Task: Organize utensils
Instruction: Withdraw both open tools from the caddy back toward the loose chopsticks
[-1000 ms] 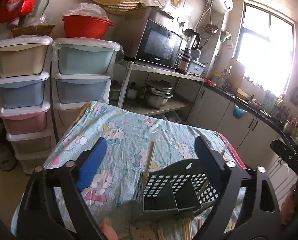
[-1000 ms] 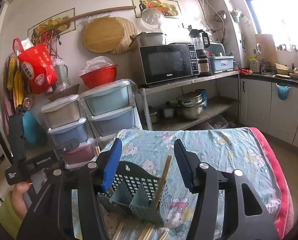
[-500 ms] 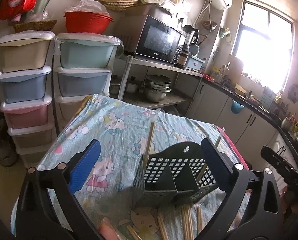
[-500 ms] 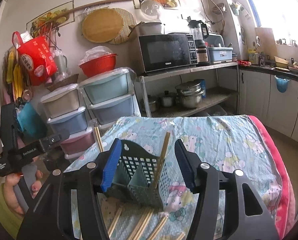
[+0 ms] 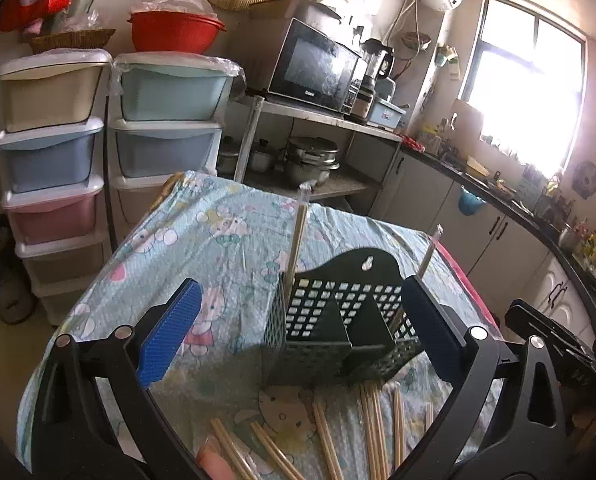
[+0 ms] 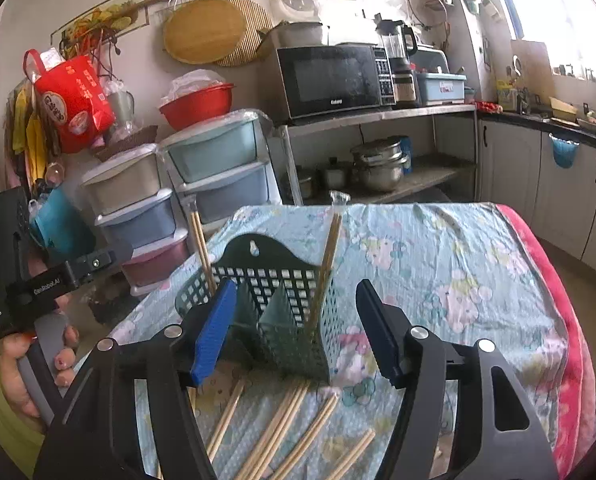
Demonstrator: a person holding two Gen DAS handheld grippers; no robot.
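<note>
A dark green perforated utensil holder [image 5: 338, 328] [image 6: 273, 308] with compartments stands on the table covered by a light blue patterned cloth [image 5: 225, 248] [image 6: 450, 264]. Wooden chopsticks stand in its outer compartments [image 5: 295, 240] [image 6: 328, 256]. Several loose chopsticks [image 5: 374, 428] [image 6: 281, 420] lie on the cloth in front of it. My left gripper [image 5: 298, 336] is open and empty, just short of the holder. My right gripper [image 6: 293, 328] is open and empty, also just in front of the holder. The left gripper's body shows at the left of the right wrist view [image 6: 29, 280].
Stacked plastic drawers [image 5: 53, 152] [image 6: 217, 172] stand beyond the table's far left. A metal shelf with a microwave [image 6: 334, 80] and pots [image 5: 310, 156] is behind. Kitchen cabinets [image 6: 558, 188] run along the right. A red cloth edge [image 6: 554, 304] borders the table's right side.
Both grippers have pulled back and up from the holder, bringing the loose chopsticks on the cloth into view. Both stay open.
</note>
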